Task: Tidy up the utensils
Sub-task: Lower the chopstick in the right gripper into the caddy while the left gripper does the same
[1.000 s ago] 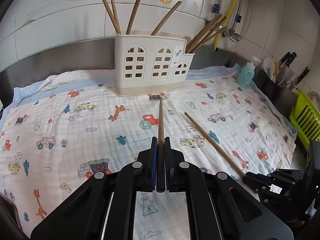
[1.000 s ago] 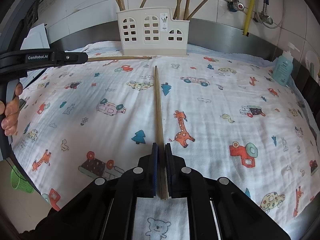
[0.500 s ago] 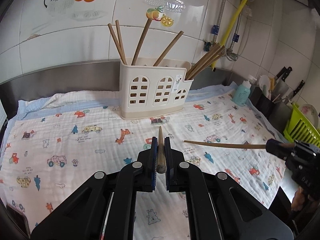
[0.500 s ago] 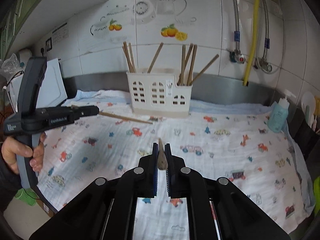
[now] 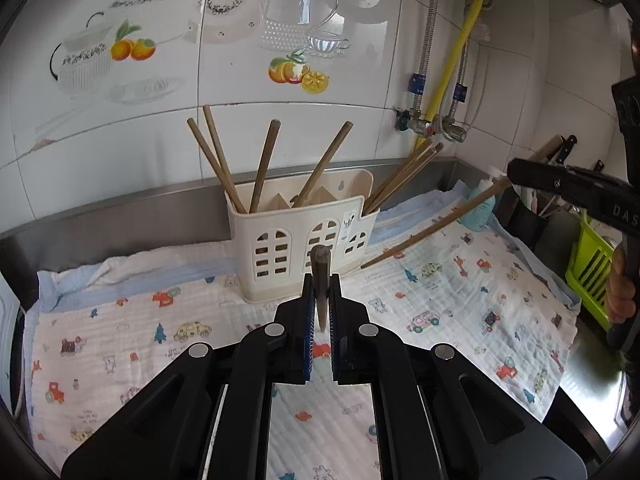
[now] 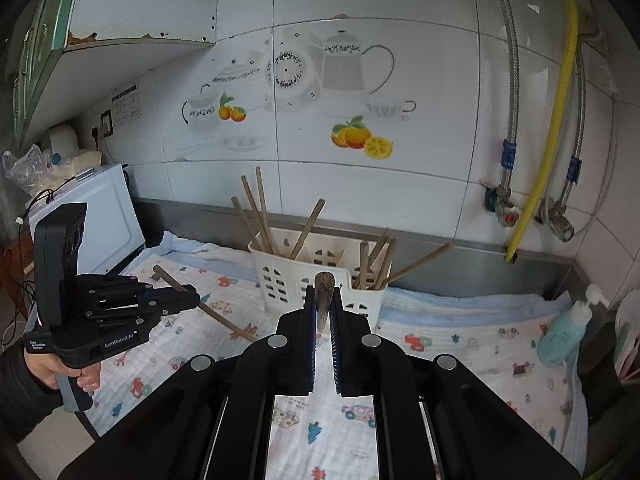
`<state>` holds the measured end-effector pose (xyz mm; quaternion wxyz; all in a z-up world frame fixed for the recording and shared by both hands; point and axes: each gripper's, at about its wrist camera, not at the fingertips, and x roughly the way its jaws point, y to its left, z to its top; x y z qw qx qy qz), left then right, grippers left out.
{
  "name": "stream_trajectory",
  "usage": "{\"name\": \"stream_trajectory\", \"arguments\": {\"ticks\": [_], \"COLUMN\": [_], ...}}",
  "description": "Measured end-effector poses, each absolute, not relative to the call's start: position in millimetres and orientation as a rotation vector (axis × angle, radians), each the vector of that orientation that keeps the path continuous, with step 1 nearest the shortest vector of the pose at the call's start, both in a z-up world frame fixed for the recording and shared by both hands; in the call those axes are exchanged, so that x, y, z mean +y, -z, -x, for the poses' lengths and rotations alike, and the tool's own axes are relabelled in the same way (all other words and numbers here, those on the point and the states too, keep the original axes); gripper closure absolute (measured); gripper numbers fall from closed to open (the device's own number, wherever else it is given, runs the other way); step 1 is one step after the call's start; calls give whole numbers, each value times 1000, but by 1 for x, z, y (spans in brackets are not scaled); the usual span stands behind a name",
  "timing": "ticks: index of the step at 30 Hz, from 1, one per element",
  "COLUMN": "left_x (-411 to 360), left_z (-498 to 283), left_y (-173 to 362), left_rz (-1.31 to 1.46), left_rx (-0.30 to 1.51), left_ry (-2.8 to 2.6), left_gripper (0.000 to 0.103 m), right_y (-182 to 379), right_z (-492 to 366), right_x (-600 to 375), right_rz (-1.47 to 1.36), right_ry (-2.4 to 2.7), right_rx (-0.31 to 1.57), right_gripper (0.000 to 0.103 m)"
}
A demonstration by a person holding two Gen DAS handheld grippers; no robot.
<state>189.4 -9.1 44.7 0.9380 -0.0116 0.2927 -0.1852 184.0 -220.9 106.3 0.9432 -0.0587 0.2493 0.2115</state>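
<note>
A cream plastic utensil holder (image 5: 304,236) stands at the back of the cloth against the wall; it shows in the right wrist view (image 6: 296,276) too. Several brown chopsticks (image 5: 262,164) lean in it. My left gripper (image 5: 320,292) is shut on a chopstick (image 5: 320,272) that points end-on at the camera, lifted above the cloth in front of the holder. My right gripper (image 6: 323,300) is shut on another chopstick (image 6: 323,292), also lifted; from the left wrist view that chopstick (image 5: 432,228) slants down towards the holder's right side.
A patterned white cloth (image 5: 460,300) covers the counter. A teal soap bottle (image 6: 564,336) stands at the back right, a green rack (image 5: 588,260) beyond the right edge, knives by the wall. A white appliance (image 6: 108,224) sits at the left. Tiled wall and pipes rise behind.
Both grippers have lifted their chopsticks off the cloth and tilted them up, moving closer to the holder. Both stay shut on the chopsticks.
</note>
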Motion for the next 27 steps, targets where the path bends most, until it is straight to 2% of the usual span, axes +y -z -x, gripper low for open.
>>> {"name": "stream_trajectory", "arguments": {"ticks": [7, 16, 22, 27], "left_x": [-16, -25, -27, -25], "left_z": [-207, -218, -238, -263], "left_y": [-69, -135, -180, -193], "left_rz": [5, -18, -36, -45], "left_rx": [572, 444, 347, 313], "left_ry": [397, 404, 360, 301], "left_gripper": [98, 98, 98, 98], "right_y": [-144, -181, -194, -189], "right_z": [-208, -235, -255, -278], "right_x": [-216, -217, -220, -222], "right_rz": [187, 218, 216, 204], "right_ry": [-438, -422, -409, -402], "right_rx": [492, 459, 447, 479], "right_gripper": [97, 97, 97, 97]}}
